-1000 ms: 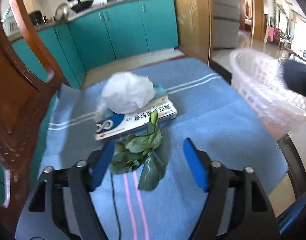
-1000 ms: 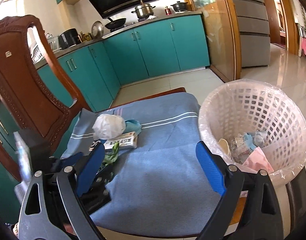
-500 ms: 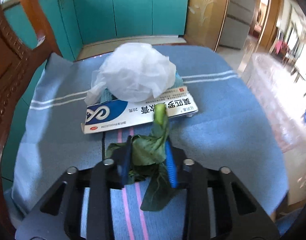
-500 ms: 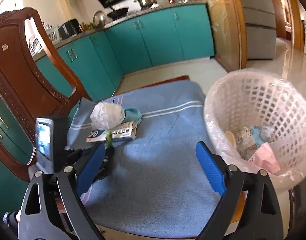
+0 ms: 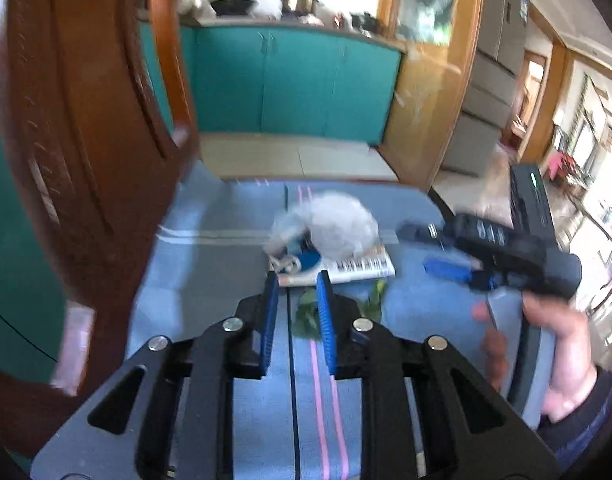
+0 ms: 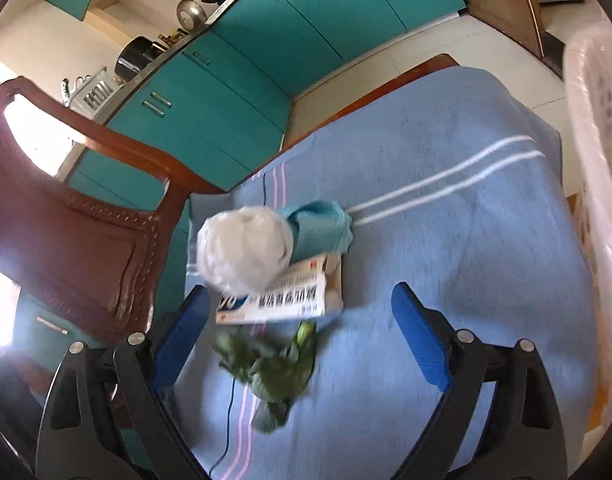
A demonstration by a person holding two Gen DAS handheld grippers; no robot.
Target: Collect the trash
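Note:
A green vegetable leaf [image 6: 270, 364] lies on the blue cloth [image 6: 446, 240], just in front of a white medicine box [image 6: 282, 300]. A crumpled white plastic bag [image 6: 246, 248] and a teal wad [image 6: 318, 228] rest on the box's far side. My left gripper [image 5: 296, 280] hovers short of the leaf [image 5: 374, 300]; its jaws are closing to a narrow gap, and nothing is pinched between them. My right gripper [image 6: 300, 292] stands wide open, low over the box and leaf, touching neither. In the left wrist view the right gripper [image 5: 430, 250] reaches in from the right, held by a hand [image 5: 562, 344].
A white plastic mesh basket [image 6: 594, 160] with a liner stands at the cloth's right edge. A carved wooden chair back [image 6: 66, 240] rises on the left. A thin black cable [image 6: 230, 420] runs along the pink stripes. Teal cabinets stand beyond.
The left jaws closed around the leaf, then the gripper pulled back and up; the leaf lies on the cloth. The right gripper swung left and down over the pile.

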